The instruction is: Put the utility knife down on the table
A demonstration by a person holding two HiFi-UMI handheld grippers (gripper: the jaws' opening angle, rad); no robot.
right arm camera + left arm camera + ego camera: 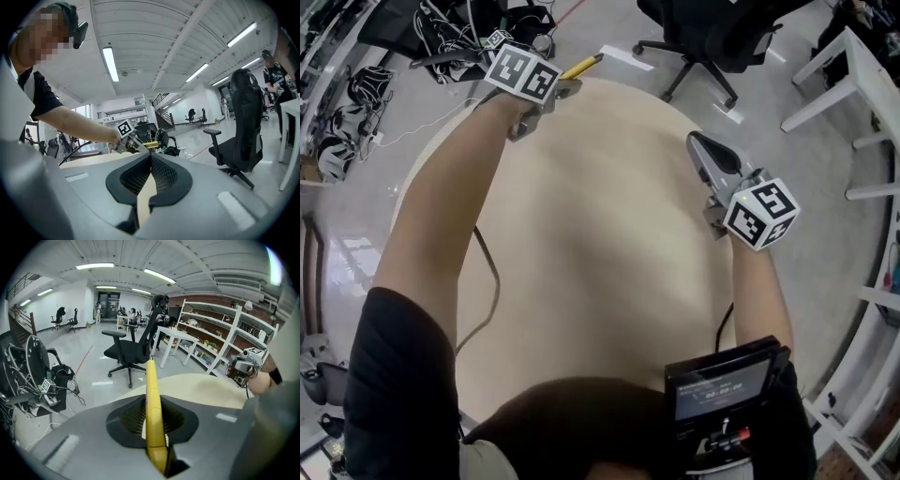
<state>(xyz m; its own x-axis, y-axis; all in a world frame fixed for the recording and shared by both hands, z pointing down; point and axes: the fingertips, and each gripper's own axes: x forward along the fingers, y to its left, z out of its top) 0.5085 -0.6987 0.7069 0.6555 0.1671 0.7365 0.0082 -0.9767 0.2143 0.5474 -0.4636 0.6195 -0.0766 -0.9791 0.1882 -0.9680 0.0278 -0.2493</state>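
utility knife [582, 67] at the table's [600, 244] far left edge, office chair [705, 36] beyond

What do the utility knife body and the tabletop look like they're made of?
Utility knife: yellow body, likely moulded plastic; smooth, with a slight sheen. Table: pale beige top, probably laminate or painted wood; matte, even colour, no visible grain.

The utility knife [152, 418] has a smooth yellow plastic body with a slight sheen. It sits between the black, finely ribbed pads [131, 420] of the left gripper [561, 89], whose shell is matt grey plastic like that of the right gripper [705, 150]. The table [600, 234] has a pale, smooth, matt top, while the grey floor [356, 253] is polished and glossy, mirroring the light.
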